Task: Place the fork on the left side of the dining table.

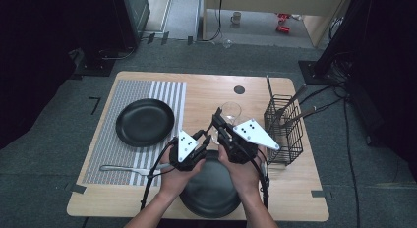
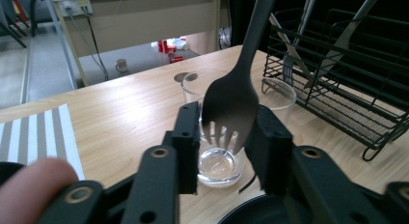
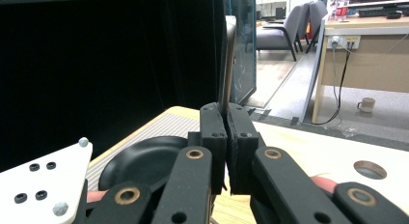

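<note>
Above near plate (image 1: 209, 191) | right gripper (image 3: 225, 137) clamped on fork (image 2: 231, 105), tines down between left gripper's (image 2: 226, 137) open jaws | glass (image 2: 217, 161) just beyond

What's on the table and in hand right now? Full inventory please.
table: 1, light wood, centre
placemat: 1, grey-white striped, table's left
plates: 2, black, one on placemat, one at near edge
glasses: 2, clear, mid-table, second nearer the rack
rack: 1, black wire, table's right, cutlery inside
spare fork: 1, metal, placemat's near end
held fork: 1, metal, tines down
right gripper: black, shut on fork handle
left gripper: black, jaws flank fork head, grip unclear
hands: 2, holding grippers
</note>
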{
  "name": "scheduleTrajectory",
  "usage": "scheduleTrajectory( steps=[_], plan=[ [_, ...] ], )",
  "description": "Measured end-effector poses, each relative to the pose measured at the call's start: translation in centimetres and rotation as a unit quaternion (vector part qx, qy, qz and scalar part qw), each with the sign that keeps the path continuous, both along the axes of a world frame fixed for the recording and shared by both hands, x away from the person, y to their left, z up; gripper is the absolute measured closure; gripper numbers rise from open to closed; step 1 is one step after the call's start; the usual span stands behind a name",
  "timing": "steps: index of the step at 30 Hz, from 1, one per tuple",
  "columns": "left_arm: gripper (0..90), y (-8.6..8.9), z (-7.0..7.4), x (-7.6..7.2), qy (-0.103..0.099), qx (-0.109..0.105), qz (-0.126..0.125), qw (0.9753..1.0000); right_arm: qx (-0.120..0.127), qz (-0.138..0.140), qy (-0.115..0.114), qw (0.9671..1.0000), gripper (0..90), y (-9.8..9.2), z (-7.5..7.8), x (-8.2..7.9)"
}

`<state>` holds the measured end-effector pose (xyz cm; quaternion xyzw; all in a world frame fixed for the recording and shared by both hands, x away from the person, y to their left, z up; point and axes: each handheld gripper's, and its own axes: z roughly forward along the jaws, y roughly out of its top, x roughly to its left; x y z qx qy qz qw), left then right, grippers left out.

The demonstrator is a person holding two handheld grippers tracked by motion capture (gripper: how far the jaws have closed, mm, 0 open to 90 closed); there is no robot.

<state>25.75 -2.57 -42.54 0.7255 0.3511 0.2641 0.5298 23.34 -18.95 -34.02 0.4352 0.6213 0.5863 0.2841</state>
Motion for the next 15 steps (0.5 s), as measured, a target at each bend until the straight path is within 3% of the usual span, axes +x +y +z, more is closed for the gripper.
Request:
scheduleTrajectory(
  steps=[6,12,14,15],
  plan=[
    [71.4,0.3,0.0,0.0,-0.002,-0.001,-0.018,0.9998,-0.001,0.003,-0.004,1.0000,87.6,0.0,0.1,-0.1],
    [74.5,1.0,0.0,0.4,0.012,-0.016,-0.032,0.9993,0.008,0.014,-0.002,0.9999,85.4,-0.1,-0.1,0.0],
    [80.0,1.3,0.0,0.6,0.020,-0.028,-0.027,0.9990,0.006,0.019,-0.003,0.9998,82.8,0.0,-0.3,0.0],
    [88.3,1.5,0.0,0.7,0.025,-0.035,-0.022,0.9988,0.002,0.022,-0.003,0.9998,81.1,0.1,-0.3,0.0]
  ],
)
